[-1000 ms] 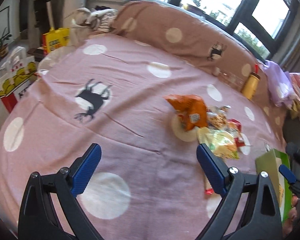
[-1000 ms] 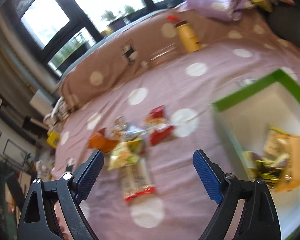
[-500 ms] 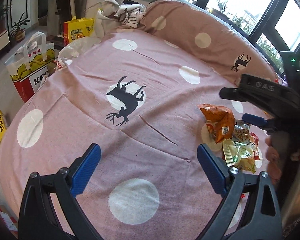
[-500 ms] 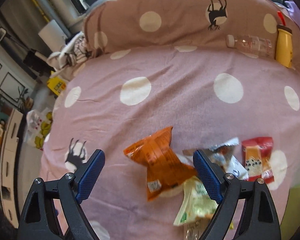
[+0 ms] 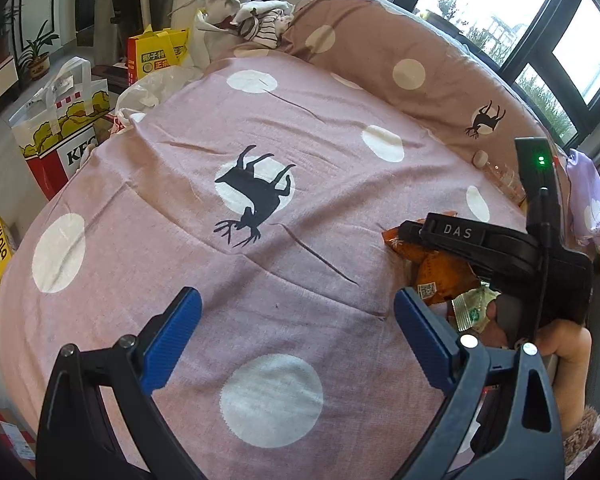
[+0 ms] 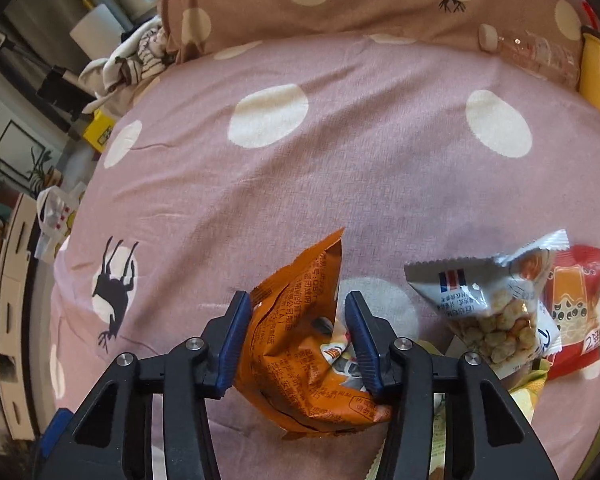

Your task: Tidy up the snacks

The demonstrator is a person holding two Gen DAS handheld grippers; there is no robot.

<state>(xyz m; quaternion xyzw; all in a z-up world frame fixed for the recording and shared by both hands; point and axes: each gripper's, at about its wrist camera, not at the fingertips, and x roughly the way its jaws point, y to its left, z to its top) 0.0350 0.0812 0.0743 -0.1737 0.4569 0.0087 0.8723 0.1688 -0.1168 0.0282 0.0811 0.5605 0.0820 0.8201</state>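
Observation:
An orange snack bag lies crumpled on the pink dotted bedspread. My right gripper points down over it and its jaws are closing, both blue pads pressing the bag's sides. In the left wrist view that gripper's black frame covers part of the orange bag, held by a hand. Just right of the bag lie a white packet of nuts, a red packet and a green-yellow packet. My left gripper hovers open over bare bedspread, with nothing between its fingers.
A brown dotted pillow runs along the far side, with a clear bottle and a yellow bottle against it. Paper shopping bags and a yellow bag stand on the floor left of the bed.
My right gripper swung from over the green-rimmed box to the snack pile, came down and closed on the orange bag. It has entered the left wrist view. The left gripper shifted slightly.

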